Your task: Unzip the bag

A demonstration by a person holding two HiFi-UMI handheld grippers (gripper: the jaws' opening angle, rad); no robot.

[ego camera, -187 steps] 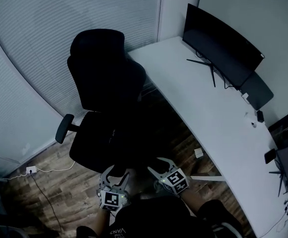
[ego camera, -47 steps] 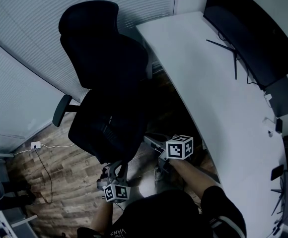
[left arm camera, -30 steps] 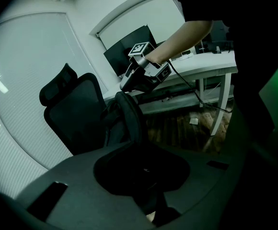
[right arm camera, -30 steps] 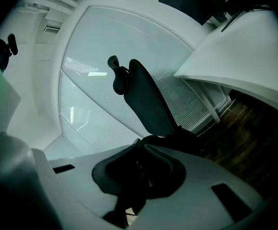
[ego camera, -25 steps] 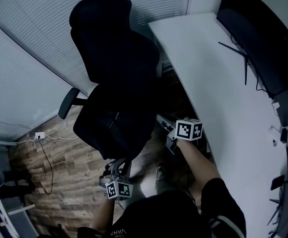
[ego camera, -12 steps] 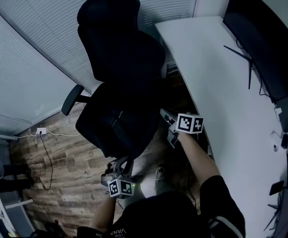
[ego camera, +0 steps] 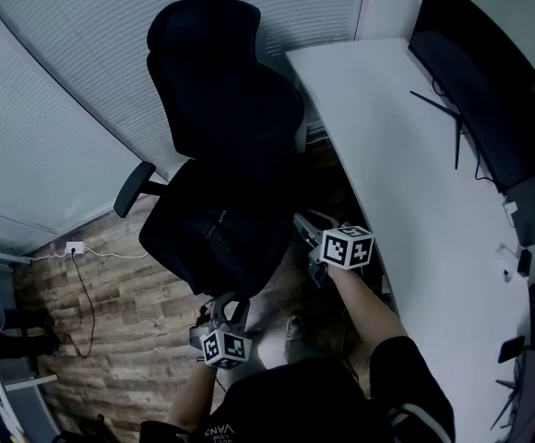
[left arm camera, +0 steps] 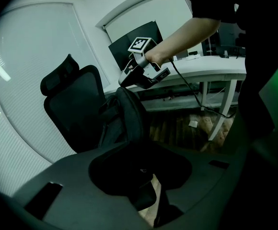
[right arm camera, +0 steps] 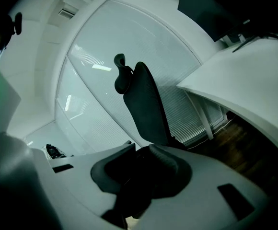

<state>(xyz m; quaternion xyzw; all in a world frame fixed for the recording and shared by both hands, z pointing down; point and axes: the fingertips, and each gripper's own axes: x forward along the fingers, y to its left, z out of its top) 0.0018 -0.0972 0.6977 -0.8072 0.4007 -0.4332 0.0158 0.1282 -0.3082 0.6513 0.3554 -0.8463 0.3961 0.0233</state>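
Bag [left arm camera: 127, 115] looks soft and light, slumped on the chair [ego camera: 221, 81]. Hold points: zip tab, fabric beside it. Right gripper [left arm camera: 122, 83] sits at its top, grip unclear. Left gripper [ego camera: 232, 300] slightly apart, empty.

We look along the right gripper [right arm camera: 138, 186], whose dark jaws sit against the black bag [right arm camera: 170, 161]; it is too dark to tell whether they pinch it. Beyond stands a black office chair [right arm camera: 146, 104] before closed window blinds [right arm camera: 91, 104]. At right, a white desk [right arm camera: 244, 92] carries a monitor [right arm camera: 201, 6].
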